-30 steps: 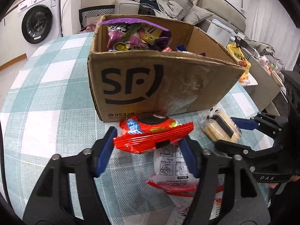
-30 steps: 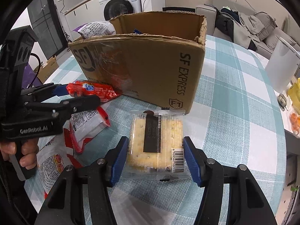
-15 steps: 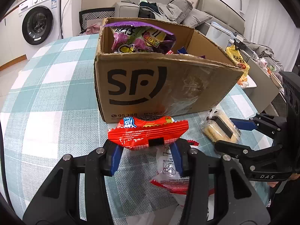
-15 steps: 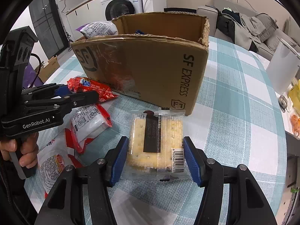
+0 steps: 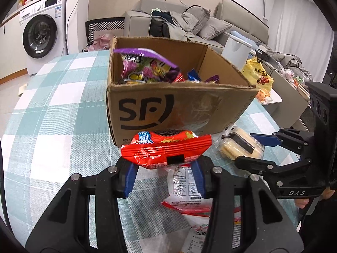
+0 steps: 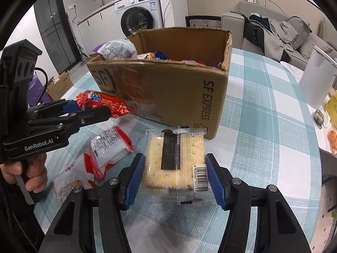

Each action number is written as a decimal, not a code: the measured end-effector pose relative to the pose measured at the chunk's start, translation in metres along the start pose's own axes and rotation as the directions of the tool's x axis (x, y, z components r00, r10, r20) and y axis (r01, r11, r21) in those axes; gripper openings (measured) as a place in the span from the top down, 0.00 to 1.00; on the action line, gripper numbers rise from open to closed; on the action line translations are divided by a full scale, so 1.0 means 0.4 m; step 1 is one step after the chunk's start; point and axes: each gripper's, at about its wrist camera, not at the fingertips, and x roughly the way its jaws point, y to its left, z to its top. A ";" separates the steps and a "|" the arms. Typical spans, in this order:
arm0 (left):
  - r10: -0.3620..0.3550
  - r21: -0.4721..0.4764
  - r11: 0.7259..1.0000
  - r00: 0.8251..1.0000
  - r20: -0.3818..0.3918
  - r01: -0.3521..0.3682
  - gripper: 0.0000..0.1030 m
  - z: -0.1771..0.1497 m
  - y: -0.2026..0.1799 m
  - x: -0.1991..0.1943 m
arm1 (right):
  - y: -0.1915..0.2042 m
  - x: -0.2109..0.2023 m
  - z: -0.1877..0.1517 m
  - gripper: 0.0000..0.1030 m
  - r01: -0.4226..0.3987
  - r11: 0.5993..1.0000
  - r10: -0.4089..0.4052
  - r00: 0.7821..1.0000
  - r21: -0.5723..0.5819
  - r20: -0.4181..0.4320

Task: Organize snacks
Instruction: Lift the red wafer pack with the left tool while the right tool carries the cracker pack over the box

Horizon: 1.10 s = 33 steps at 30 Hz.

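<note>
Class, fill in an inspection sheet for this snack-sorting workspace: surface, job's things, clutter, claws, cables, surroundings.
Surface: checked tablecloth, teal and white.
Job's things: open cardboard box holding snack packets; red snack packet; clear cracker pack; white-and-red packets lying on the cloth.
Clutter: yellow bag beyond the box.
Claws: left claw shut on the red snack packet; right claw straddles the cracker pack, grip unclear.
Cables: black cable behind the left claw's body.
Surroundings: washing machine, grey sofa.
</note>
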 end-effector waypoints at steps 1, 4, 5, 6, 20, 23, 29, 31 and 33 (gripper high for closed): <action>-0.001 0.001 1.000 1.000 0.002 0.001 0.59 0.001 0.000 -0.005 | 0.001 -0.002 -0.001 0.42 -0.002 1.000 0.002 1.000 0.000 0.003; -0.005 0.006 1.000 1.000 0.009 0.005 0.59 0.004 -0.008 -0.023 | 0.005 -0.012 0.002 0.43 -0.016 1.000 0.016 1.000 0.002 0.014; -0.007 0.008 1.000 1.000 0.010 0.007 0.59 0.005 -0.008 -0.027 | 0.006 -0.016 0.003 0.43 -0.021 1.000 0.021 1.000 0.001 0.018; -0.009 0.011 1.000 1.000 0.010 0.009 0.59 0.006 -0.009 -0.033 | 0.007 -0.019 0.005 0.43 -0.024 1.000 0.024 0.999 0.002 0.021; -0.024 0.028 0.999 0.997 0.070 0.022 0.59 0.017 -0.014 -0.133 | 0.034 -0.100 0.025 0.43 -0.035 0.999 0.036 0.994 -0.013 0.108; -0.028 0.026 0.999 0.996 0.087 0.026 0.59 0.020 -0.008 -0.168 | 0.038 -0.127 0.030 0.43 -0.030 0.999 0.032 0.990 -0.013 0.139; -0.030 0.026 0.999 0.991 0.130 0.027 0.59 0.030 -0.009 -0.232 | 0.040 -0.186 0.040 0.43 -0.036 0.999 0.035 0.978 0.003 0.208; -0.030 0.025 0.999 0.990 0.140 0.027 0.59 0.036 -0.002 -0.253 | 0.041 -0.199 0.043 0.43 -0.035 0.999 0.032 0.974 0.011 0.226; -0.033 0.026 0.999 0.988 0.153 0.029 0.59 0.040 0.001 -0.276 | 0.037 -0.211 0.046 0.43 -0.036 0.999 0.029 0.970 0.025 0.243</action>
